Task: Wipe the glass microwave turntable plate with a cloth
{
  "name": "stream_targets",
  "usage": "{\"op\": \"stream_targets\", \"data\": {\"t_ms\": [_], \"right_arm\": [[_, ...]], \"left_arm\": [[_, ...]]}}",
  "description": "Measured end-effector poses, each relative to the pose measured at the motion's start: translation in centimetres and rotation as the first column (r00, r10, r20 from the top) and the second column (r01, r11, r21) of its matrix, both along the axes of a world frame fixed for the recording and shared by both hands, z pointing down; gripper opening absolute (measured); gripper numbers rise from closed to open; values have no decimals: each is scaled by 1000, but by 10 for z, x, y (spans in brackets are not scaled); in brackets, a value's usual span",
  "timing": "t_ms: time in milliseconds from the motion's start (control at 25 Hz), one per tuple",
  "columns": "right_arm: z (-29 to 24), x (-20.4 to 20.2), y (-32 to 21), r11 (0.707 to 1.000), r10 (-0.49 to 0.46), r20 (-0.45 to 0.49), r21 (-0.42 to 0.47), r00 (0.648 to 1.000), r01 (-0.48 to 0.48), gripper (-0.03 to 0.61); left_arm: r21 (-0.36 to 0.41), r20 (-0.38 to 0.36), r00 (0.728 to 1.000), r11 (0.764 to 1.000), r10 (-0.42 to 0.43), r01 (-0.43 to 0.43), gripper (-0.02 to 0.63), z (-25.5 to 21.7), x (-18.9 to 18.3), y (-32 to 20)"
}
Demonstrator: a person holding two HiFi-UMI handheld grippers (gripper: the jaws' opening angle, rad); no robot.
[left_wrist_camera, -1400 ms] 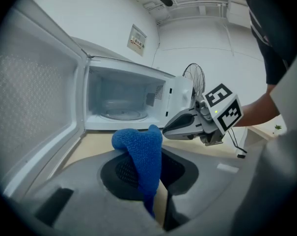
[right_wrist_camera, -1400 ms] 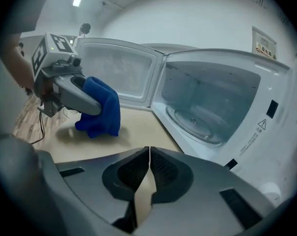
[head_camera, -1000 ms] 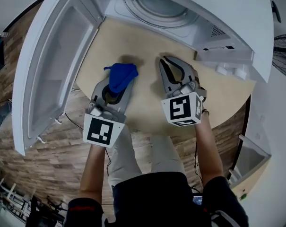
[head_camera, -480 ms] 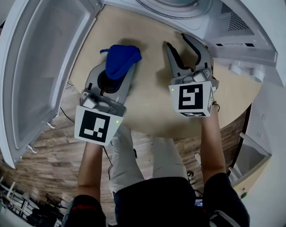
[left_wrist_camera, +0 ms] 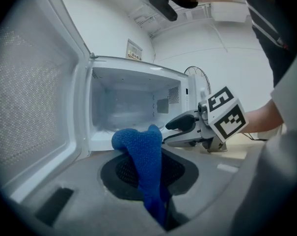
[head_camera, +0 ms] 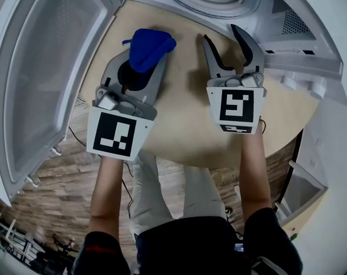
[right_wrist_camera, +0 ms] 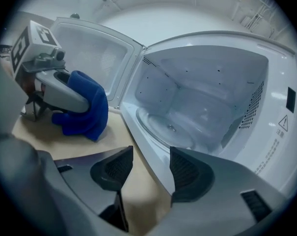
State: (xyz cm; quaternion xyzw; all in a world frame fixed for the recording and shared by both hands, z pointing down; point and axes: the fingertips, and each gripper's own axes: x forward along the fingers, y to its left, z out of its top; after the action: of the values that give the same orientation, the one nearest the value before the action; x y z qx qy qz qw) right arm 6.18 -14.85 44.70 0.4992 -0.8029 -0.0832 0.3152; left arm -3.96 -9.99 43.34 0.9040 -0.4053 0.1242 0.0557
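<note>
At the desk, the left tongs clamp a blue cloth; the empty right tongs have just been opening wide. Beyond, the glass plate sits unwiped inside the open microwave. The cloth likely reaches in next.

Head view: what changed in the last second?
The right tool has just been opening its jaws, with nothing between them. Both tools advanced toward the microwave. Unchanged: left tool shut on the blue cloth, glass plate inside, door open.
</note>
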Motion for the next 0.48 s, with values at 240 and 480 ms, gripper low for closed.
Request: {"op": "stream_targets", "data": {"t_ms": [240,480], "right_arm": [[-1,-1,-9,999,30,41,-19,999,-29,227],[1,-1,-12,998,62,37,-28,997,-61,244]], "left_arm": [[37,18,1000,999,2,-3,54,-7,3,-16],[54,22,1000,999,-9,8,54,-11,6,-28]]}}
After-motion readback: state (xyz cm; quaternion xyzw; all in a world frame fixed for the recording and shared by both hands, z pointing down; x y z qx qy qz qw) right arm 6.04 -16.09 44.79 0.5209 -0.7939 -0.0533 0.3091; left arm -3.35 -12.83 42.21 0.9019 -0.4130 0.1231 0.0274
